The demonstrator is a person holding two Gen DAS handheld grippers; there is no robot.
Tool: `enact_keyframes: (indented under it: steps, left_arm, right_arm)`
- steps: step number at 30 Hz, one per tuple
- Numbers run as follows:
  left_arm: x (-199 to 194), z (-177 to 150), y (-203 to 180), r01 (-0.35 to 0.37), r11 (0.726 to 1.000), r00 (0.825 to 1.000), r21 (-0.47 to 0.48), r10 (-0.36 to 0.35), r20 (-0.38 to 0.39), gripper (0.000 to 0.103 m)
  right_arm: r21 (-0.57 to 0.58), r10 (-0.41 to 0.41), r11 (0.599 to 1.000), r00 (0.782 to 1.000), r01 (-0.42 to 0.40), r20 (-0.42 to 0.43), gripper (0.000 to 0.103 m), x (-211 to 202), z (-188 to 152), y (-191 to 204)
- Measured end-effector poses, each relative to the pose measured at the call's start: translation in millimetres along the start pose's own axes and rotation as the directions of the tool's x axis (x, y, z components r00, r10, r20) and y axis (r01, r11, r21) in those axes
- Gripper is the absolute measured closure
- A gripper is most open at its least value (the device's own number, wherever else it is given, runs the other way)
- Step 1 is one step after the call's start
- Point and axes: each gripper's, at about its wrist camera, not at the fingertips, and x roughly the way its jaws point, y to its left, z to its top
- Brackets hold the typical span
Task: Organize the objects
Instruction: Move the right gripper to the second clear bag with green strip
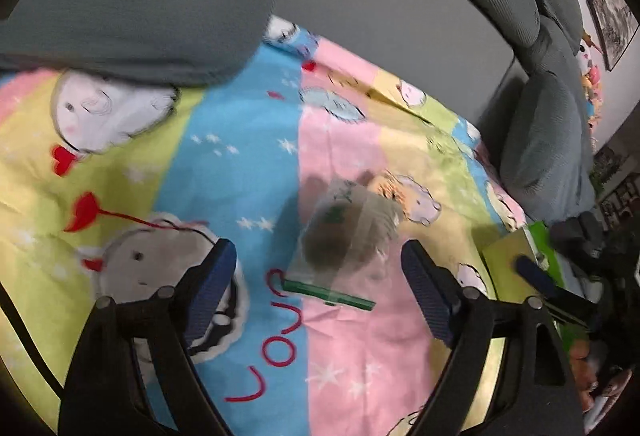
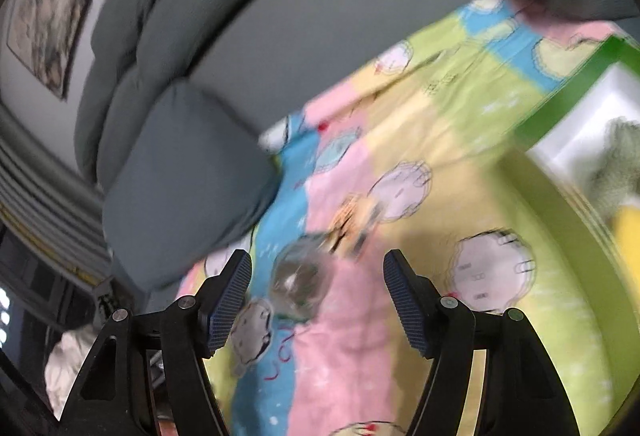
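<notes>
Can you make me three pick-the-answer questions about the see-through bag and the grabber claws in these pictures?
1. Where does the clear bag lie?
A. on the colourful blanket
B. inside the green box
C. on a grey cushion

2. What colour is the strip along the bag's edge?
A. red
B. green
C. yellow

3. How do the left gripper and right gripper stand?
A. both shut on the bag
B. one open, one shut
C. both open, holding nothing

Answers: 1 A, the bag rests flat on the cartoon-print blanket. 2 B, the strip shows green. 3 C, each pair of fingers stands apart with only blanket and bag beyond.
</notes>
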Motion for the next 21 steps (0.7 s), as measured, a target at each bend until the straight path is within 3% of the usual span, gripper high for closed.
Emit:
enact_keyframes:
  steps: [6,11,13,16,21]
  left_arm:
    - [18,1,0,0.085,0.996,0.995,-0.011,-0.085,-0.048,0.019]
    - [34,-5,-2,0.056,0.998,0.995,0.027,-0.054,-0.085,0.019]
    - [40,-6,-1,0.066,0.998,0.994,0.024,-0.063,-0.092,0.022]
    - [46,-8,2,0.102,0.995,0.990,0.021,-0.100,-0.101,0.036]
    - [47,-9,-2,0.099,0.994,0.992,0.055,-0.094,-0.080,0.040]
  right_arm:
    - [-0.056,-0.049,0.997,0.993,0.043,-0.109,0.033,53,5,14]
    - [-0.056,-0.045,0.998,0.985,0.036,-0.164,0.033,83,0,12]
    - [-0.042,-0.061,0.998,0.981,0.055,-0.185,0.033,93,-2,7]
    - [-0.024,-0.052,0.999,0.974,0.048,-0.219,0.033,104,-5,1]
    - [0.016,0.010,1.000,0.976,-0.006,-0.220,0.033,109,-9,-7]
